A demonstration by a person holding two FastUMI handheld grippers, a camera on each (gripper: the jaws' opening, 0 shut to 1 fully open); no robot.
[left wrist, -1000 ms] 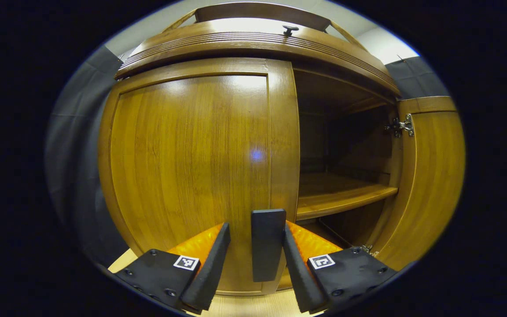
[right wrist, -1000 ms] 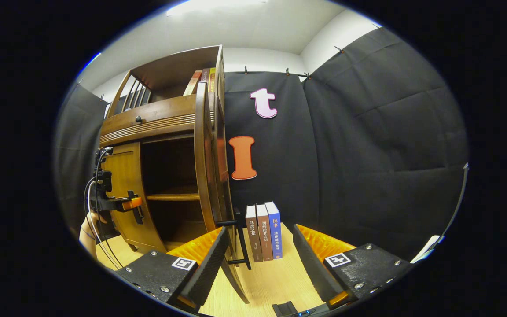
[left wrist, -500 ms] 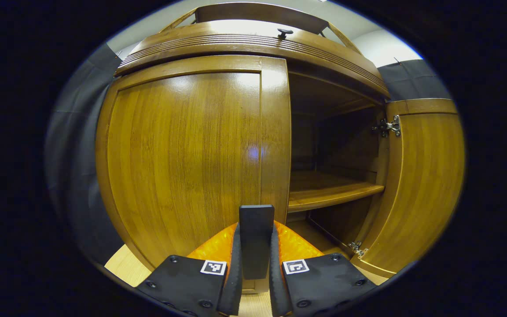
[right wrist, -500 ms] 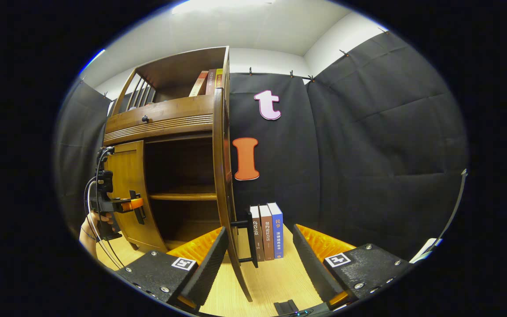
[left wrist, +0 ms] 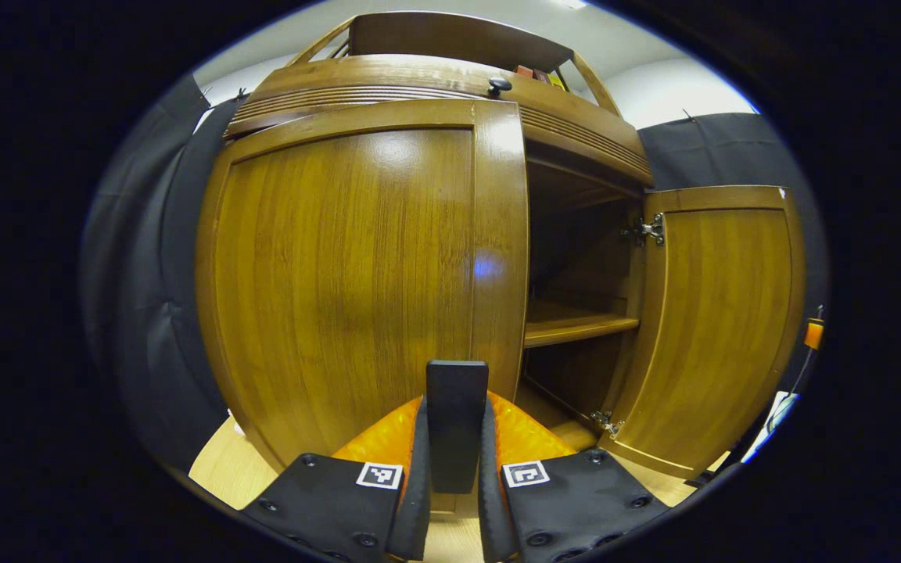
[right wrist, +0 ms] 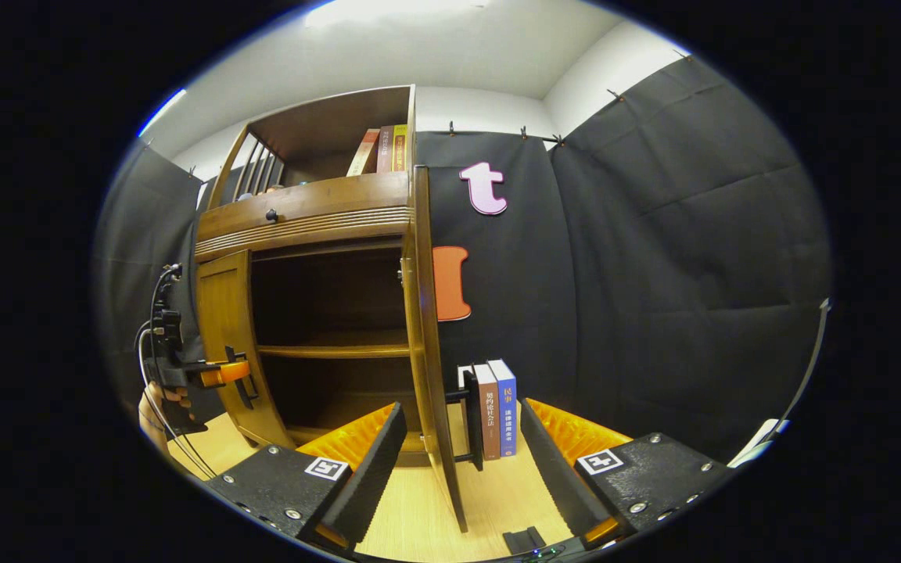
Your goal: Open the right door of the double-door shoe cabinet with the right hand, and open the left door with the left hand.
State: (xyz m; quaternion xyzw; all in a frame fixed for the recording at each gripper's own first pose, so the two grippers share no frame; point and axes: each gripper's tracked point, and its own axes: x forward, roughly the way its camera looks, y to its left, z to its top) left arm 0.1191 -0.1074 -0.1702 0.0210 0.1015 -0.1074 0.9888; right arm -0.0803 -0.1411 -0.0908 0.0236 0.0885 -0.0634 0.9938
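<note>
The shoe cabinet [left wrist: 435,78] is glossy, honey-brown wood with a fine vertical grain and a band of ribbed moulding under its top. Its left door [left wrist: 357,274] is a flat framed panel, standing just off the cabinet's front. On its free edge sits the left door's handle [left wrist: 457,422], a flat, dark, matte bar with square corners. The left gripper [left wrist: 454,508] is pressed together on that bar, one finger on each side of it.

The right door [left wrist: 712,328] is swung wide, its inner face plain and smooth, with a small metal hinge [left wrist: 648,231] near the top corner. Behind it a single wooden shelf [left wrist: 576,328] crosses the dark interior. A small round knob [left wrist: 499,83] sits on the ribbed band above.

From the right gripper view the right door [right wrist: 428,328] is seen almost edge on, a thin upright slab, and the right door's handle [right wrist: 472,418], a slim dark bar on two short posts, stands out from its outer face. The right gripper [right wrist: 462,461] is spread wide, with the door's lower edge in the gap and neither finger touching it.

This view also takes in what the left gripper view cannot: three upright books [right wrist: 496,407] on the pale wood-grain floor [right wrist: 427,516] beside the cabinet, and the far-off left gripper [right wrist: 235,375] at the left door's [right wrist: 224,344] edge, held by a hand [right wrist: 155,403] trailing cables. Books [right wrist: 378,150] lean on the open top rack, clearer here.
</note>
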